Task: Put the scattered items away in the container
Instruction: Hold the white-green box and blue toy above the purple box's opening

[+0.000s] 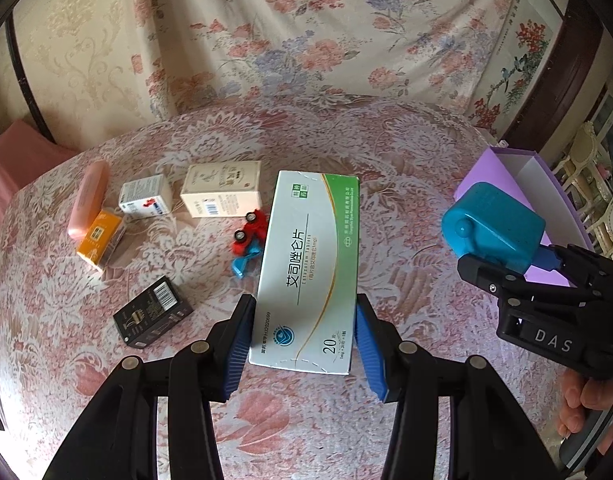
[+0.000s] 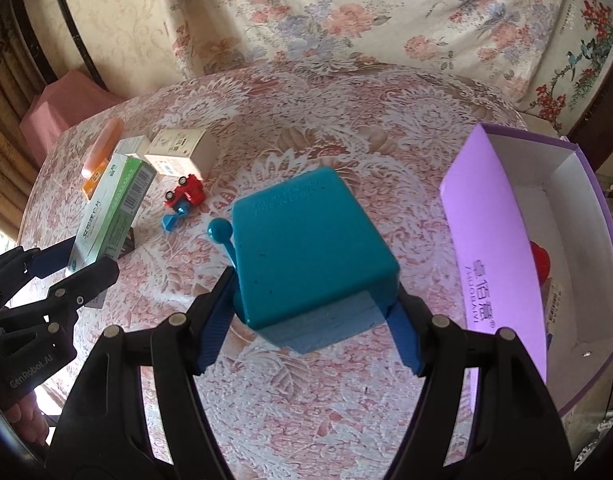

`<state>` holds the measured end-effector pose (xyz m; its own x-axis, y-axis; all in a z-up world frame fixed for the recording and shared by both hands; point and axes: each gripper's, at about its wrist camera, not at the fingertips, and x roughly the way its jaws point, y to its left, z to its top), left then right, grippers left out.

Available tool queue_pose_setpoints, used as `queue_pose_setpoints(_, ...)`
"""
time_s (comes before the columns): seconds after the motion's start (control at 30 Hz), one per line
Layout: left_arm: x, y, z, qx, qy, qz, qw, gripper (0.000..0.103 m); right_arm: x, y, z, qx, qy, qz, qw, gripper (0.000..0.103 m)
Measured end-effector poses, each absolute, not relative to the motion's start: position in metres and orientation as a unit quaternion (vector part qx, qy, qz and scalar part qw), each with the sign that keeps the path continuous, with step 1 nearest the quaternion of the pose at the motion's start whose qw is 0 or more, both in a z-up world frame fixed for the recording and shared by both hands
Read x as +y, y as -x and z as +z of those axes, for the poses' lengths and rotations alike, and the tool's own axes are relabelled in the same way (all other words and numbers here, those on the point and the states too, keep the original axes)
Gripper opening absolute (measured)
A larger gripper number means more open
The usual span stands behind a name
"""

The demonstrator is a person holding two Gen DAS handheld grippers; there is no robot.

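My left gripper point(image 1: 304, 336) is shut on a long white-and-green medicine box point(image 1: 310, 264), held above the table. In the right wrist view the same medicine box point(image 2: 110, 216) stands at the left, in that gripper. My right gripper point(image 2: 310, 320) is shut on a teal box with a small crank handle point(image 2: 310, 248), lifted off the cloth. The left wrist view has the teal box point(image 1: 492, 226) at the right, in front of the purple container point(image 1: 546, 184). The open purple container point(image 2: 502, 256) lies right of my right gripper and has a red item point(image 2: 542, 260) inside.
On the floral tablecloth point(image 1: 406, 248) lie a pink case point(image 1: 89, 200), an orange box point(image 1: 100, 240), a small white box point(image 1: 146, 196), a cream box point(image 1: 222, 188), a black box point(image 1: 152, 312) and a red toy car point(image 1: 250, 232) with a blue piece point(image 1: 244, 262). A draped flowered cloth hangs behind the table.
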<state>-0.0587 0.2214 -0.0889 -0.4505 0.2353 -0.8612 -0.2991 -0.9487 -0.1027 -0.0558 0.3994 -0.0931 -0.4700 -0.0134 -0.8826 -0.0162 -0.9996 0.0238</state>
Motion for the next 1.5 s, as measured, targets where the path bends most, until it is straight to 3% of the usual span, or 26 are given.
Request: queue_pose_setpoints(1.5, 0.491, 0.078, -0.057, 0.131, 0.438, 0.826, 0.329, 0.049, 0.604, -0.005, -0.080, 0.107, 0.499, 0.847, 0.149, 0.072)
